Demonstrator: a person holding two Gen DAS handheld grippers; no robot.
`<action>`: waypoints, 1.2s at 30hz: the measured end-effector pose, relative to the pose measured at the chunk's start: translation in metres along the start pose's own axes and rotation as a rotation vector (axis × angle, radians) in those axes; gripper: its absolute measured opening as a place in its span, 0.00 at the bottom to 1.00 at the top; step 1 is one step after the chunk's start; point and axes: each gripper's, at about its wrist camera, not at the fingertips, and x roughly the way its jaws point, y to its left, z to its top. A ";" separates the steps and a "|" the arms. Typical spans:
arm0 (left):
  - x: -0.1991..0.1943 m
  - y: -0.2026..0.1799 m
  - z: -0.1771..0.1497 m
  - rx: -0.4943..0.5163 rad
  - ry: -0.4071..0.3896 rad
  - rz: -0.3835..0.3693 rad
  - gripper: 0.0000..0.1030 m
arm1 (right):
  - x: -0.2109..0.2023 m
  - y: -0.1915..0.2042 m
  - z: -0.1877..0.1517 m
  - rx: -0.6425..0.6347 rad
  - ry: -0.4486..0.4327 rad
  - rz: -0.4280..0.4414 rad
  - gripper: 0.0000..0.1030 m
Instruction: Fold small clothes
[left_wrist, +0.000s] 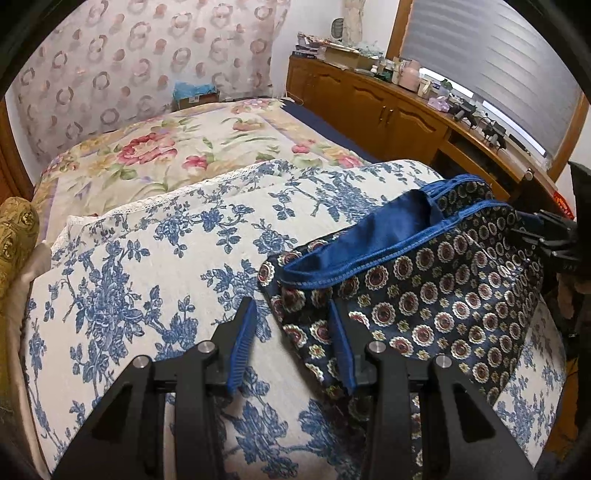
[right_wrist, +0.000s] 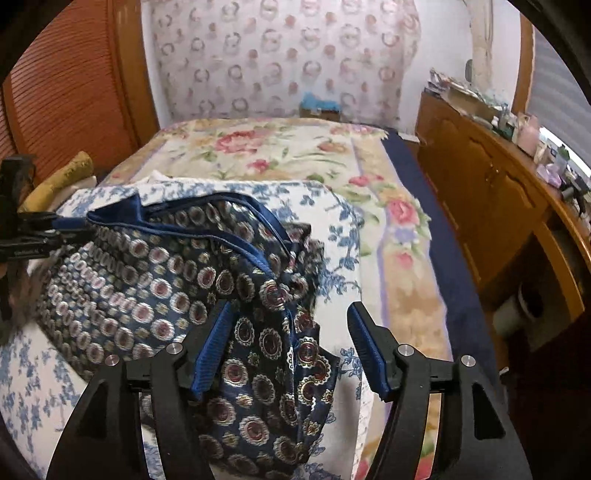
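Note:
A small dark-blue garment with a round medallion print and a blue-trimmed waistband lies on a white cushion with blue flowers. My left gripper is open, its jaws straddling the garment's left corner, low over the cushion. In the right wrist view the same garment lies bunched at its right end. My right gripper is open, with the garment's right corner between the jaws. Each gripper shows at the other view's edge: the right one, the left one.
The cushion sits on a bed with a pink floral cover. A wooden cabinet with clutter on top runs along the right wall under a window blind. A gold cushion lies at the left. A patterned curtain hangs behind.

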 end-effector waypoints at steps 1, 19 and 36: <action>0.001 0.001 0.001 -0.002 0.003 0.001 0.37 | 0.003 -0.002 -0.001 0.010 0.002 0.011 0.64; 0.013 0.005 0.006 0.012 -0.006 0.033 0.41 | 0.044 -0.001 0.014 0.030 0.031 0.155 0.65; 0.001 -0.015 0.012 0.010 -0.054 -0.061 0.03 | 0.026 0.016 0.008 0.011 -0.032 0.251 0.11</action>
